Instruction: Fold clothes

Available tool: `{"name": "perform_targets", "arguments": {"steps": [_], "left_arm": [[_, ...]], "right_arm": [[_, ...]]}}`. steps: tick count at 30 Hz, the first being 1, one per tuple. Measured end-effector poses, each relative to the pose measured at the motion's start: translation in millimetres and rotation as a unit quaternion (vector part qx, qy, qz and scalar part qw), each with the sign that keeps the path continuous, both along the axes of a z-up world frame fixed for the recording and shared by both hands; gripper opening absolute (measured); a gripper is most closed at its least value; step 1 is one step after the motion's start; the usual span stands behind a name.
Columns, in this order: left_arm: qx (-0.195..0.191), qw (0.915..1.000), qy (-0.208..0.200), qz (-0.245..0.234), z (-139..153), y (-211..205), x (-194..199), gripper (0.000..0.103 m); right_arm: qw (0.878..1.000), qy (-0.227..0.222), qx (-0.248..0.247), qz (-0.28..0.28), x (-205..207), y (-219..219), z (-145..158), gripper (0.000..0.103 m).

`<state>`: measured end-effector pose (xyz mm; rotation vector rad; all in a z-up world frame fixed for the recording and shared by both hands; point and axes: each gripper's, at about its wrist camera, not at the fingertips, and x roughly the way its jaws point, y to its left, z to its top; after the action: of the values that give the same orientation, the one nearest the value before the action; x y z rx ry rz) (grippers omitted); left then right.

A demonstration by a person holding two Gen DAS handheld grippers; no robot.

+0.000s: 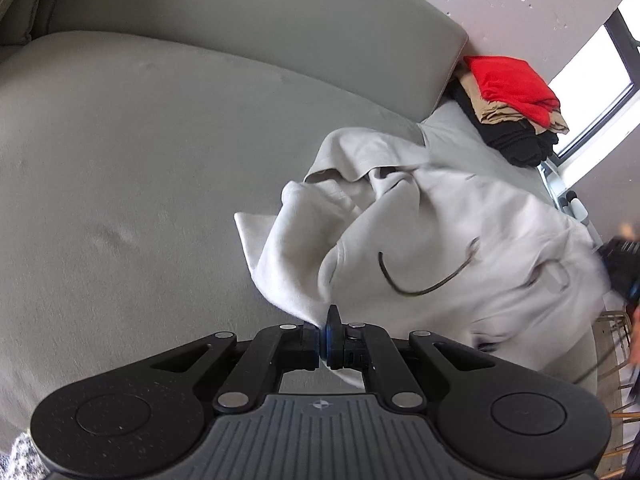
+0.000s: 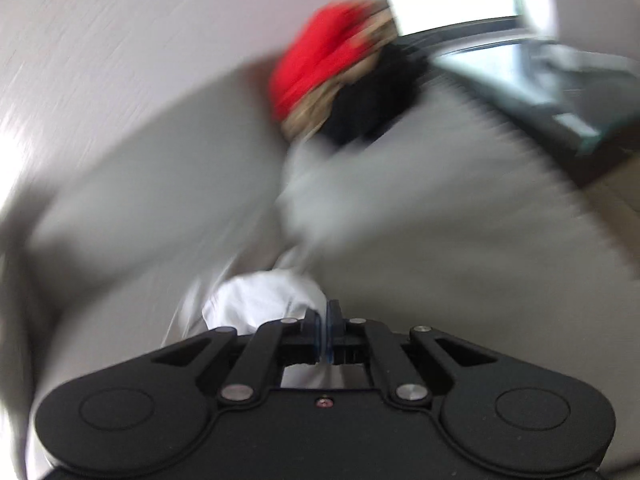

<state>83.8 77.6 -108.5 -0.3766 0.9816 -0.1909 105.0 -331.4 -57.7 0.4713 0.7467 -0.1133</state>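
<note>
While both clamped, left gripper (image 1: 323, 336), right gripper (image 2: 323, 334) pinch hoodie (image 1: 440, 232).

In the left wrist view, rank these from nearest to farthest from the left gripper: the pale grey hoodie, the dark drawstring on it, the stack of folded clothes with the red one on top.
1. Pale grey hoodie: its edge is pinched in the left gripper.
2. Dark drawstring: on the hoodie's front, just right of centre.
3. Stack of folded clothes with the red one on top: far right, by the grey sofa backrest.

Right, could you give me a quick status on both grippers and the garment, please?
Left gripper shut on pale hoodie. Right gripper shut on same cloth, view blurred. Folded stack on sofa beyond, nothing in the way.
</note>
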Motion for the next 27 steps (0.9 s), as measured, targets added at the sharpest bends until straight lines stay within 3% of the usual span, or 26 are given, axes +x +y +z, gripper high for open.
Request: {"name": "perform_targets", "arguments": {"steps": [2,5,7,9,10,17,21,25,27], "left_arm": [[-0.004,0.9999,0.012,0.000,-7,-4,2,0.004],[-0.006,0.9996,0.026,-0.002,-16,-9,1,0.004],[-0.001,0.9994,0.033,-0.002,-21,-11,0,0.004],[-0.003,0.9992,0.039,0.000,-25,-9,-1,0.004],[-0.004,0.9992,0.040,0.001,-26,-9,-2,0.004],[-0.005,0.9994,0.034,0.006,-24,-12,-4,0.004],[-0.021,0.9990,0.037,0.015,-30,-13,-3,0.004],[-0.036,0.9983,0.039,0.024,-36,-13,-3,0.004],[-0.044,0.9978,0.040,0.029,-38,-14,-2,0.005]], "right_arm": [[0.999,0.007,0.008,-0.046,8,-31,3,0.007],[0.995,0.060,0.043,-0.074,18,-58,-11,0.018],[0.996,0.054,0.040,-0.062,5,-56,-11,0.027],[0.997,0.055,0.049,-0.033,-12,-50,-13,0.044],[0.997,0.057,0.057,-0.020,-22,-48,-14,0.045],[0.992,0.082,0.098,0.001,-74,-55,-37,0.043],[0.990,0.082,0.116,0.003,-76,-58,-58,0.040],[0.995,0.055,0.081,0.018,-67,-48,-66,0.036],[0.998,0.044,0.046,0.027,-62,-39,-69,0.028]]}}
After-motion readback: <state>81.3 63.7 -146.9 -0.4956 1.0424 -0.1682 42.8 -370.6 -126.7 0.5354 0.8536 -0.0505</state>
